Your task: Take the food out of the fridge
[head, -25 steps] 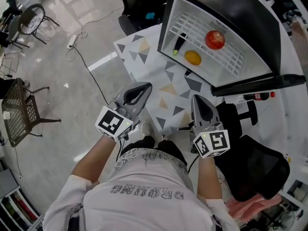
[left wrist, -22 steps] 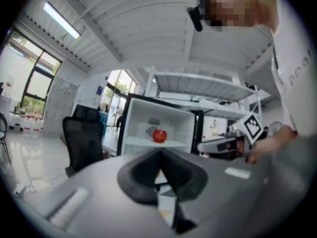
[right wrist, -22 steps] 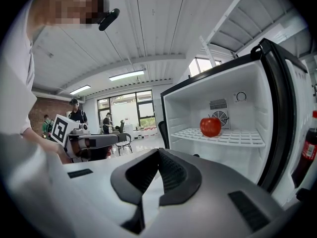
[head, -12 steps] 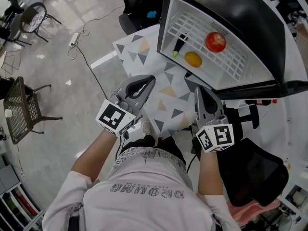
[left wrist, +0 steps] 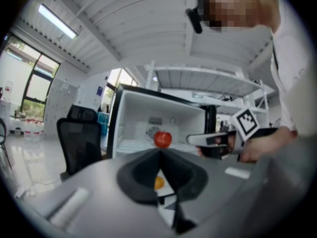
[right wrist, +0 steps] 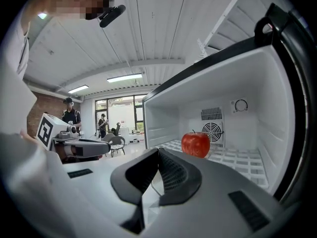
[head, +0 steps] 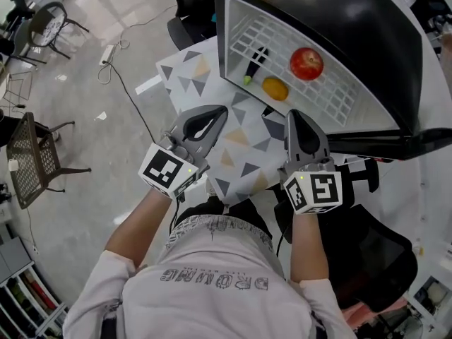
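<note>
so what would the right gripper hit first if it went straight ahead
Probably the orange inside the open fridge. The right gripper points roughly at it, with the apple just right of that line. Depth is unclear.

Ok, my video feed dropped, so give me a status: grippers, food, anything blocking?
Left gripper and right gripper both shut, empty, short of the open fridge. Apple and orange on the wire shelf inside, untouched. Nothing blocking the opening.

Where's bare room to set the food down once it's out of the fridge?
The patterned tabletop is bare beside the fridge and before its opening. Crowded: the shelf where apple, orange fruit and dark item lie.
</note>
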Motion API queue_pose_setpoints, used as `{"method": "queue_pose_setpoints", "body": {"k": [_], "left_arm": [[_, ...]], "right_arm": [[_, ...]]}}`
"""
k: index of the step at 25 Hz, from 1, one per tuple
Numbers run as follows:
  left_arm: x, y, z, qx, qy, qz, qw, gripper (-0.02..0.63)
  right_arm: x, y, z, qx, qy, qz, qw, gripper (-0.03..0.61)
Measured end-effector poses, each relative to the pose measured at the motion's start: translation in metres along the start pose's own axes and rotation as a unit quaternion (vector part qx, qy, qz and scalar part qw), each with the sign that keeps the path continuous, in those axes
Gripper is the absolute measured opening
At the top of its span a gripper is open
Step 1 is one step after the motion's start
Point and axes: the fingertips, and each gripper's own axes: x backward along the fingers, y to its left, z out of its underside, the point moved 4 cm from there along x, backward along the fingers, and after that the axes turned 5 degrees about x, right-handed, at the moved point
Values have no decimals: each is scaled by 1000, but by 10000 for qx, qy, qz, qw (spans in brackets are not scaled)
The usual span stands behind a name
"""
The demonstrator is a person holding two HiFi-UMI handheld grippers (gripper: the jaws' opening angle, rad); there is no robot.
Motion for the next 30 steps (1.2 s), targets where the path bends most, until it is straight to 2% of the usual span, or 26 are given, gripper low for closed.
{"method": "queue_pose_setpoints", "body": {"k": [10, 13, 17, 22, 25, 30], "left_arm": [[-37, 2, -5, -9, -5, -49, 10000, 8], [-44, 4, -7, -9, 19, -85, 10000, 8], [-55, 4, -9, 2, -51, -46, 10000, 8], [-66, 5, -9, -1, -94, -35, 9999, 8], [-71, 6, -11, 24, -133, -30, 9999, 8], [-73, 6, -9, 57, -157, -27, 9999, 8]], "right_arm": [[-23, -38, -8, -24, -90, 184, 9998, 3], [-29, -45, -12, 45, -106, 235, 9997, 41], [-37, -54, -15, 103, -121, 301, 9994, 59], [-45, -64, -17, 164, -126, 412, 9989, 123], [-50, -69, -19, 179, -82, 465, 9987, 184], [-58, -77, -16, 182, 30, 517, 9985, 227]]}}
